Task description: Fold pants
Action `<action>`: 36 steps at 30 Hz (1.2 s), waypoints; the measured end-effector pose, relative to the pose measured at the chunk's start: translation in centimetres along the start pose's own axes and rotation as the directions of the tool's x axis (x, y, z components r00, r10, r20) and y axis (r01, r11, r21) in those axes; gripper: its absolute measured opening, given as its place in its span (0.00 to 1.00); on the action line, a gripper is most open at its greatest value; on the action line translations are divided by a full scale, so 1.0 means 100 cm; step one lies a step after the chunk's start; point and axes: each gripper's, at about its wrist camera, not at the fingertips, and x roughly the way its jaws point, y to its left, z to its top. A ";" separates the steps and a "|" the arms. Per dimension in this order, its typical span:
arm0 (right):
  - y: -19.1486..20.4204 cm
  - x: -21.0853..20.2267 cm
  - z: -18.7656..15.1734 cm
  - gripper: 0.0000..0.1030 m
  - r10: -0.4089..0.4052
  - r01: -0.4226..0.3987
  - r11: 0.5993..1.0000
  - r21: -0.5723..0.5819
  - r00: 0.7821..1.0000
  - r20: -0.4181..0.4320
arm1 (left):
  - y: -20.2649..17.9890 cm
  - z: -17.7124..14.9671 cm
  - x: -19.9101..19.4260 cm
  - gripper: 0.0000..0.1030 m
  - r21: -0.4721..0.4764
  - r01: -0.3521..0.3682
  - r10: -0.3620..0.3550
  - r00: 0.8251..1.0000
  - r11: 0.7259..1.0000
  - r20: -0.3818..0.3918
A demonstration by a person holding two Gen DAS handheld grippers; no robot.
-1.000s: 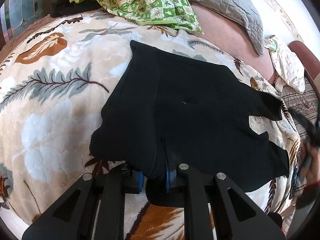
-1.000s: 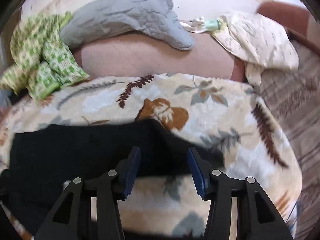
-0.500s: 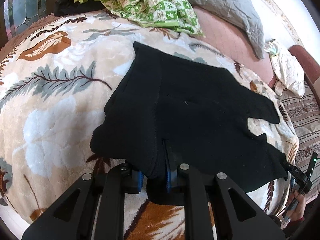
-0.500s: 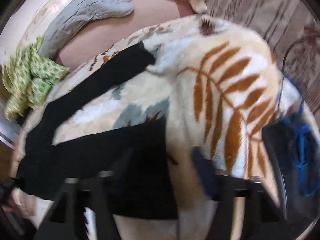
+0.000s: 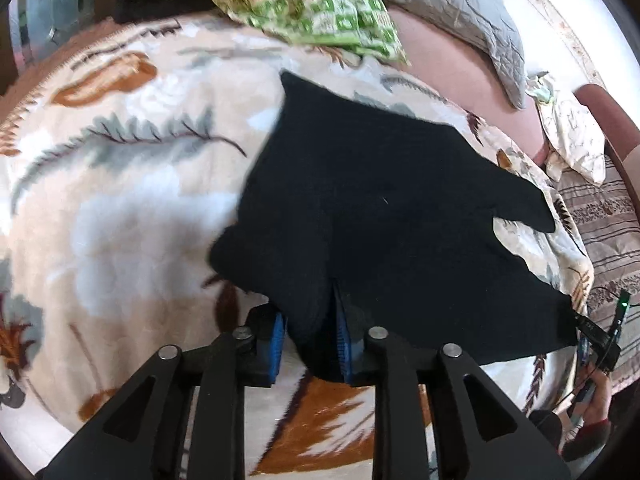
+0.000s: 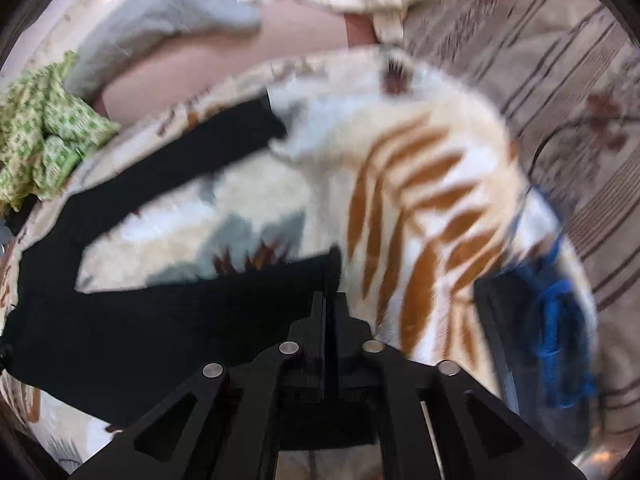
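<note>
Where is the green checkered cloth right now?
In the left wrist view the green checkered cloth lies at the top, beyond the black pants, beside the grey pillow.

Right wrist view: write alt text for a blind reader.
The right gripper is shut on the hem of one leg of the black pants, which lie spread on a leaf-print blanket. The picture is motion-blurred.

The right wrist view was blurred by motion, so the edge of the black pants (image 6: 168,312) looked soft. The blue thing (image 6: 560,320) at the right was too smeared to name. The fold of pants (image 5: 316,320) hid the left gripper's pads (image 5: 277,336) partly.
</note>
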 end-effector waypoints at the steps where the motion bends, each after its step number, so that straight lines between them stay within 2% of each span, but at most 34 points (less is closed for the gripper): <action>1: 0.001 -0.005 0.000 0.19 -0.006 0.006 1.000 0.002 1.000 0.014 | 0.001 0.000 -0.004 0.31 0.001 -0.011 0.011 1.000 1.000 0.015; 3: 0.004 -0.015 0.002 0.55 -0.017 0.017 1.000 0.013 1.000 0.021 | 0.005 0.000 -0.012 0.35 -0.003 -0.038 0.038 0.998 0.999 0.047; 4: 0.005 -0.020 0.002 0.57 -0.015 0.014 1.000 0.014 0.999 0.029 | 0.008 0.000 -0.014 0.38 -0.010 -0.039 0.039 0.998 0.999 0.057; 7: 0.022 -0.039 0.005 0.56 0.026 -0.024 0.999 -0.027 0.998 0.063 | 0.015 0.003 -0.022 0.40 -0.045 -0.035 0.039 0.995 0.998 0.095; 8: 0.029 -0.045 0.006 0.56 0.043 -0.040 0.998 -0.043 0.997 0.070 | 0.015 0.004 -0.026 0.40 -0.050 -0.053 0.059 0.991 0.997 0.119; 11: 0.061 -0.058 0.005 0.56 0.160 -0.153 0.984 -0.091 0.984 0.076 | 0.014 0.007 -0.034 0.43 -0.049 -0.064 0.072 0.982 0.997 0.176; 12: 0.078 -0.061 0.003 0.56 0.228 -0.219 0.968 -0.118 0.972 0.062 | 0.012 0.009 -0.035 0.45 -0.044 -0.052 0.059 0.981 0.998 0.186; 15: 0.124 -0.062 -0.005 0.56 0.345 -0.334 0.921 -0.201 0.939 0.018 | 0.003 0.010 -0.025 0.46 -0.022 -0.024 0.027 0.986 0.999 0.165; 18: 0.171 -0.056 -0.017 0.56 0.409 -0.402 0.870 -0.286 0.912 -0.039 | -0.003 0.010 -0.009 0.46 -0.006 -0.038 0.038 0.992 0.999 0.121; 23: 0.228 -0.036 -0.039 0.56 0.454 -0.471 0.802 -0.367 0.880 -0.137 | -0.001 0.006 0.018 0.46 -0.002 -0.083 0.083 0.996 0.997 0.029; 26: 0.244 -0.011 -0.051 0.56 0.415 -0.472 0.796 -0.380 0.881 -0.226 | -0.001 0.006 0.016 0.55 0.006 -0.076 0.075 0.996 0.997 0.044; 27: 0.246 -0.008 -0.053 0.56 0.404 -0.465 0.793 -0.394 0.885 -0.231 | 0.000 0.007 0.016 0.55 0.001 -0.067 0.066 0.997 0.998 0.038; 30: 0.244 -0.018 -0.038 0.56 0.432 -0.488 0.772 -0.406 0.873 -0.227 | 0.008 0.020 0.009 0.62 -0.037 -0.018 0.019 0.999 0.999 0.036; 32: 0.244 -0.025 -0.022 0.57 0.453 -0.494 0.762 -0.419 0.869 -0.200 | 0.015 0.035 0.003 0.82 -0.064 0.023 -0.019 0.998 0.998 0.055; 34: 0.247 -0.028 0.001 0.63 0.454 -0.474 0.763 -0.440 0.877 -0.156 | 0.019 0.053 0.001 0.83 -0.073 0.026 -0.020 0.997 0.997 0.074; 36: 0.254 -0.025 0.028 0.71 0.473 -0.467 0.752 -0.466 0.874 -0.112 | 0.018 0.073 0.007 0.83 -0.047 0.027 -0.024 0.997 0.999 0.075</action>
